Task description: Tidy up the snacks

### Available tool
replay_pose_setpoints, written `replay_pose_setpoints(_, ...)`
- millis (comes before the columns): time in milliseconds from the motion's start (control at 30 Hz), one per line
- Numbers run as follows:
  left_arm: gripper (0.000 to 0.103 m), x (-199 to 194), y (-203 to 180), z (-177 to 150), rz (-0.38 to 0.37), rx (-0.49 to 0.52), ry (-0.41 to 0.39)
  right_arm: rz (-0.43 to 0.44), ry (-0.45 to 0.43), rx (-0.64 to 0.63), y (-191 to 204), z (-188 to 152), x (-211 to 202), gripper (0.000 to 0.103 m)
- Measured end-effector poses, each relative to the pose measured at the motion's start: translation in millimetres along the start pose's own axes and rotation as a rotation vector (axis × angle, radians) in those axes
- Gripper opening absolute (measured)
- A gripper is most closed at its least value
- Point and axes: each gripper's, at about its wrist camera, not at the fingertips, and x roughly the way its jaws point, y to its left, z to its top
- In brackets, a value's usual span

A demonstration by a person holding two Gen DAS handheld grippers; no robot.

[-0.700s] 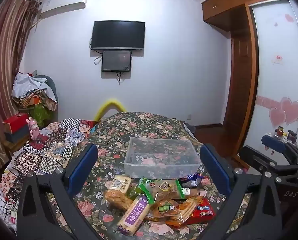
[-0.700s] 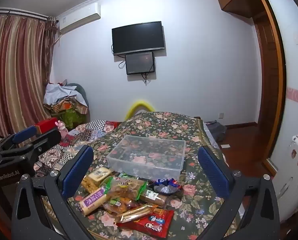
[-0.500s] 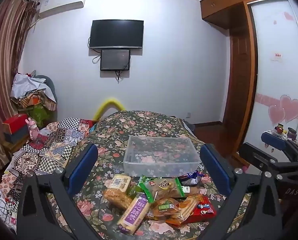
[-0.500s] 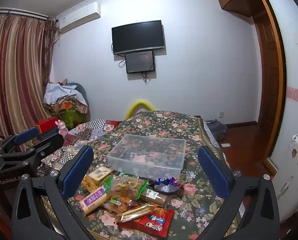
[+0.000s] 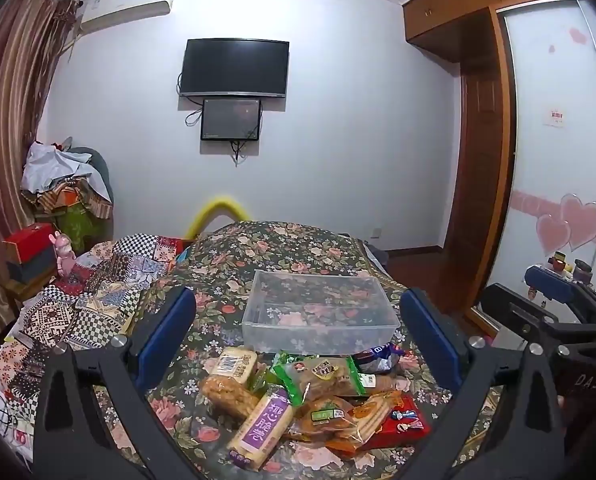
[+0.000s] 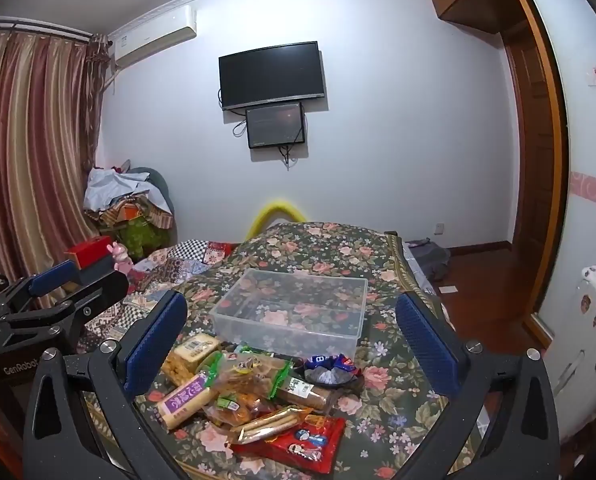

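- Both your grippers, left gripper (image 5: 298,344) and right gripper (image 6: 292,340), hover spread wide, holding nothing.
- The snack pile (image 5: 306,396) lies just below and ahead of both (the purple-label bar (image 5: 260,426) nearer your left, long axis running away from you).
- Beyond it sits the clear bin (image 5: 320,310), empty.

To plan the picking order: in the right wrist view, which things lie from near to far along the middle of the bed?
Red packet → golden wrapped bar → green-edged clear bag → clear plastic box → yellow arch.
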Motion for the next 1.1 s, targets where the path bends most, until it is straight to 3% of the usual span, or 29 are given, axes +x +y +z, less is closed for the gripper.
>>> replay_pose_setpoints(1100,0.103,7.4,-3.4,-3.4,0.001,-0.002,0.014,-0.004,-0.004,0.015,-3.3,1.5,-2.9,0.103)
